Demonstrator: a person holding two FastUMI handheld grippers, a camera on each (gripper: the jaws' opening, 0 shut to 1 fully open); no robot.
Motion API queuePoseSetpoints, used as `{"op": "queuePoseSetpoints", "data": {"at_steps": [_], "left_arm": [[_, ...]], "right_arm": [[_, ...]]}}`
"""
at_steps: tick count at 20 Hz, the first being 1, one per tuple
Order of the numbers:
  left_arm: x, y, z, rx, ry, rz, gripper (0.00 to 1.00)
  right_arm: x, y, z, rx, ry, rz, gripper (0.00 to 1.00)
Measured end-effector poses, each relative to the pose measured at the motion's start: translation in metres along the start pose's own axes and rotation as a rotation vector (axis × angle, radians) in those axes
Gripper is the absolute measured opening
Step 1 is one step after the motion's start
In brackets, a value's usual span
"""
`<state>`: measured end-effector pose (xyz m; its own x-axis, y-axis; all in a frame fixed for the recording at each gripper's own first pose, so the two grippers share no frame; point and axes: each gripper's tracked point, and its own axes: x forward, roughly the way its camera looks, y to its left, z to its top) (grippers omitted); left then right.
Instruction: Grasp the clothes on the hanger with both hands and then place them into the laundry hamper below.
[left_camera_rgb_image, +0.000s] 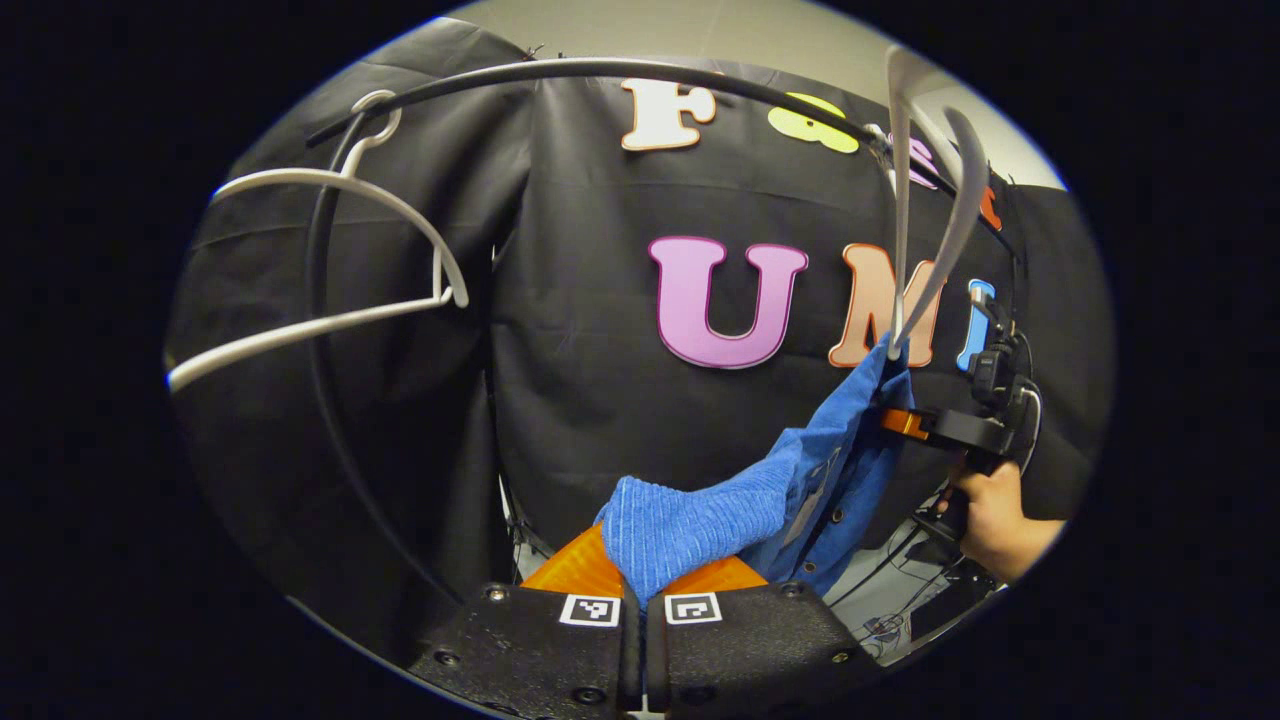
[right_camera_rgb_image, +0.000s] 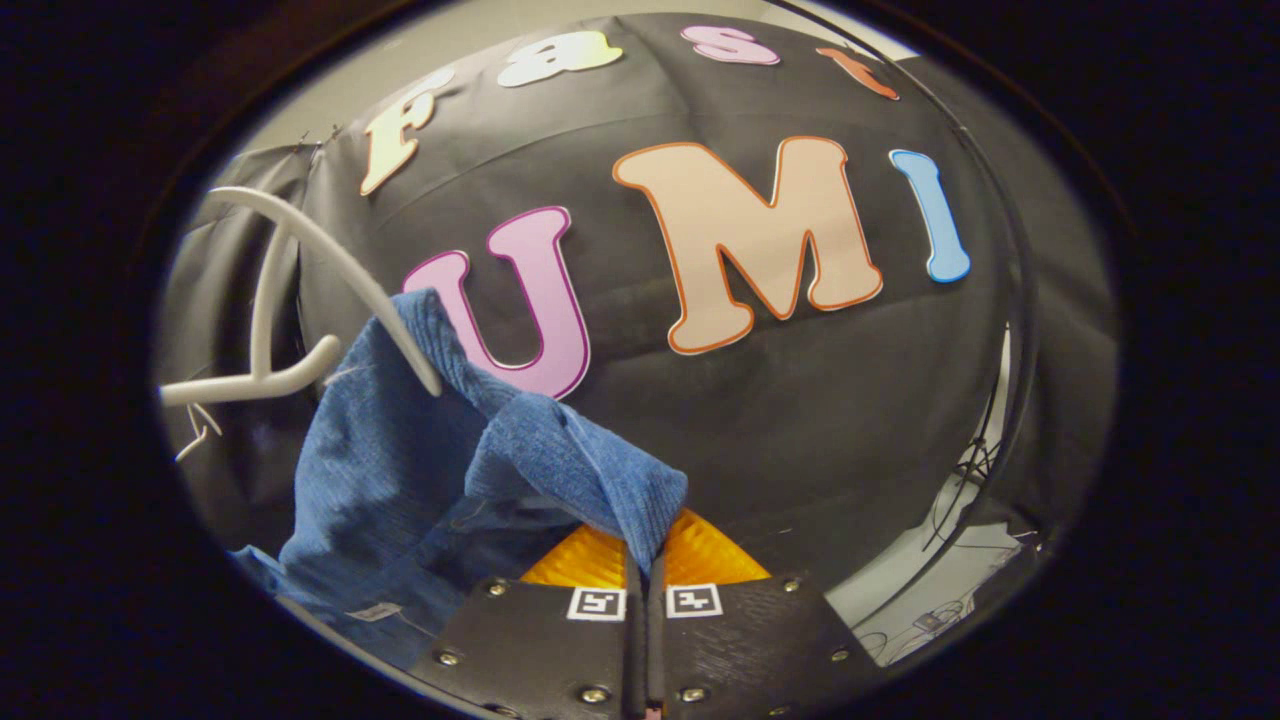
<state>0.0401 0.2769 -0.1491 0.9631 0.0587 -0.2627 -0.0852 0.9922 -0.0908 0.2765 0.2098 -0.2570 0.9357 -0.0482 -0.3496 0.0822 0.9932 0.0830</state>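
Fig. Two-gripper hold on one garment, both views.

Left gripper view: left gripper (left_camera_rgb_image: 640, 585), jaws pinched together on a fold of the blue garment (left_camera_rgb_image: 700, 520), a ribbed/corduroy-type cloth. Cloth runs up and to the right from the fingers, w/ a small pale tag on it, unreadable, and dark buttons lower down. Upper corner of cloth is caught at the tip of a white hanger (left_camera_rgb_image: 925, 200), which hangs from the dark curved rail (left_camera_rgb_image: 600, 72). A second white hanger (left_camera_rgb_image: 340, 250), bare, hangs at left on the same rail. At right, the right gripper (left_camera_rgb_image: 905, 420) is seen from afar, its tip at the cloth edge, held by a hand (left_camera_rgb_image: 1000, 515); grip not resolvable from this side.

Right gripper view: right gripper (right_camera_rgb_image: 645, 560), jaws closed w/ a fold of the blue garment (right_camera_rgb_image: 420, 470) clamped between them. Cloth rises leftwards to a peak draped over an arm of the white hanger (right_camera_rgb_image: 300, 290); rest sags down-left below the fingers. Pale label near lower hem, text too small to read. Square black-and-white marker tags sit on each gripper body, both views.

Containers: no hamper or other vessel visible; garment is off the floor, spanning hanger tip and both grippers. Cables lie on the pale floor (right_camera_rgb_image: 930, 590) at lower right.
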Motion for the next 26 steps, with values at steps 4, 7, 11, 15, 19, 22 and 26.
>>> {"op": "queuePoseSetpoints", "data": {"at_steps": [4,7,11,15,19,22,26], "left_arm": [[-0.03,-0.016,-0.015,0.027,0.036,-0.01,0.02],[-0.036,-0.033,-0.017,0.053,0.023,-0.028,0.02],[-0.044,-0.052,-0.028,0.026,0.052,-0.051,0.02],[-0.05,-0.068,-0.036,0.03,0.042,-0.062,0.02],[-0.049,-0.086,-0.033,0.024,0.037,-0.08,0.02],[-0.049,-0.1,-0.021,0.037,0.016,-0.096,0.04],[-0.043,-0.122,-0.009,0.042,-0.017,-0.118,0.02]], "right_arm": [[-0.033,-0.007,-0.007,-0.003,0.014,0.022,0.01],[-0.054,-0.02,-0.019,-0.027,0.037,0.015,0.0],[-0.078,-0.044,-0.054,-0.033,0.117,0.005,0.01],[-0.105,-0.051,-0.072,-0.101,0.148,0.023,0.01],[-0.131,-0.043,-0.078,-0.15,0.148,0.056,0.01],[-0.146,-0.035,-0.073,-0.148,0.141,0.084,0.01],[-0.158,-0.023,-0.056,-0.12,0.111,0.122,0.01]]}}
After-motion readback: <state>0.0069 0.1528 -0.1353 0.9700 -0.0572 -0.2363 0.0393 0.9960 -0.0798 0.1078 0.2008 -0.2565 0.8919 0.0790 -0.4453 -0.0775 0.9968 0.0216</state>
